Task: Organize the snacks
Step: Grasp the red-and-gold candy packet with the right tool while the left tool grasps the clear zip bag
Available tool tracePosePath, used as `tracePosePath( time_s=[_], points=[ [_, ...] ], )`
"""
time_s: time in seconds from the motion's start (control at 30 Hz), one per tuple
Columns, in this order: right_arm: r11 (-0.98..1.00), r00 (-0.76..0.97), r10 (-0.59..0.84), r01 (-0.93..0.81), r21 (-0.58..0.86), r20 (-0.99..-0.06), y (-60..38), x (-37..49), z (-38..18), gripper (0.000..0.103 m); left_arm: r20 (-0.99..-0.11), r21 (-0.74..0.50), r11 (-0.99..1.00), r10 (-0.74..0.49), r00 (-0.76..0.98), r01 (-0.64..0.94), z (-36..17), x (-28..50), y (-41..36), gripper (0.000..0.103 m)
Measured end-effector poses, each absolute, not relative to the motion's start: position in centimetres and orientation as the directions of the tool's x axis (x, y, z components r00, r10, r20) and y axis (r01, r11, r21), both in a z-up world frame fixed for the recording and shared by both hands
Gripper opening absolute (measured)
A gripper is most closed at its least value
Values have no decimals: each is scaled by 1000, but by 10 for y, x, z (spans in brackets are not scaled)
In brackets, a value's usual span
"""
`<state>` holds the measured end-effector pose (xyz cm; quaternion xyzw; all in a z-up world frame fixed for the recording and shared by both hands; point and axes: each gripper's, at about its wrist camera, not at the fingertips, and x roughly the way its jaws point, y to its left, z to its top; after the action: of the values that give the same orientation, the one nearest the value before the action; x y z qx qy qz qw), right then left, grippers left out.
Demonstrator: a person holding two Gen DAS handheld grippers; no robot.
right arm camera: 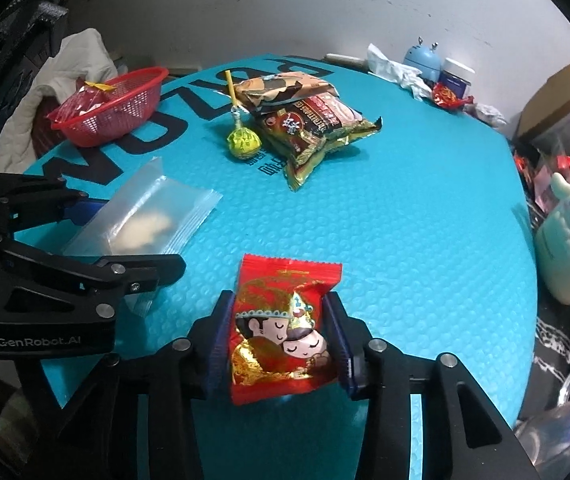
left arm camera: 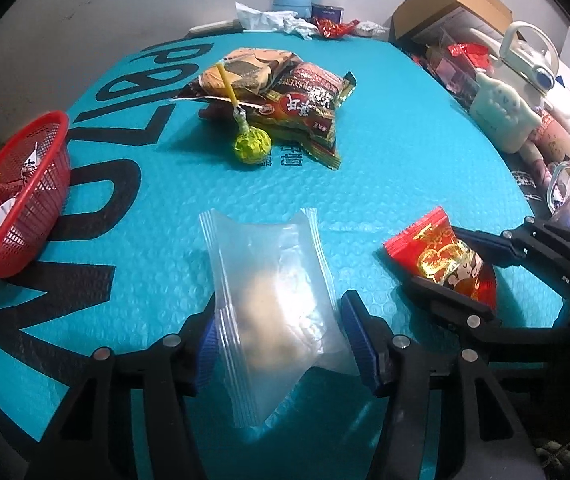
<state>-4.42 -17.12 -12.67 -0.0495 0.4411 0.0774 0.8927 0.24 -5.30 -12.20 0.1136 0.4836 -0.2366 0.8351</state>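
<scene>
Between my left gripper's (left arm camera: 281, 340) pads sits the clear packet (left arm camera: 273, 300), pinched; my right gripper (right arm camera: 281, 336) clamps the red packet (right arm camera: 281, 328). Red basket (left arm camera: 21, 196) holds some snacks; lollipop (left arm camera: 251, 144) and bags (left arm camera: 285, 96) wait on the mat (left arm camera: 405, 152).

Snacks on teal mat (left arm camera: 405, 152) (bubbled)

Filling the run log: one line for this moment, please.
left claw: around clear packet | right claw: around red packet | basket: part filled
</scene>
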Motion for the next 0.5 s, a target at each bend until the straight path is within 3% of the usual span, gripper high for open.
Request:
tracePosePath(
  time_s=[0.13,0.5],
  points=[
    [984,599,103,-180,-8,-794,-172,-44,-126,42,-857,-44,866,-289,426,499,-121,3,-49,45],
    [983,595,155,-169,65,-789,-182,-46,-120,42,-850,-107,859,-340,402,500,-112,-1,-50,45]
  ],
)
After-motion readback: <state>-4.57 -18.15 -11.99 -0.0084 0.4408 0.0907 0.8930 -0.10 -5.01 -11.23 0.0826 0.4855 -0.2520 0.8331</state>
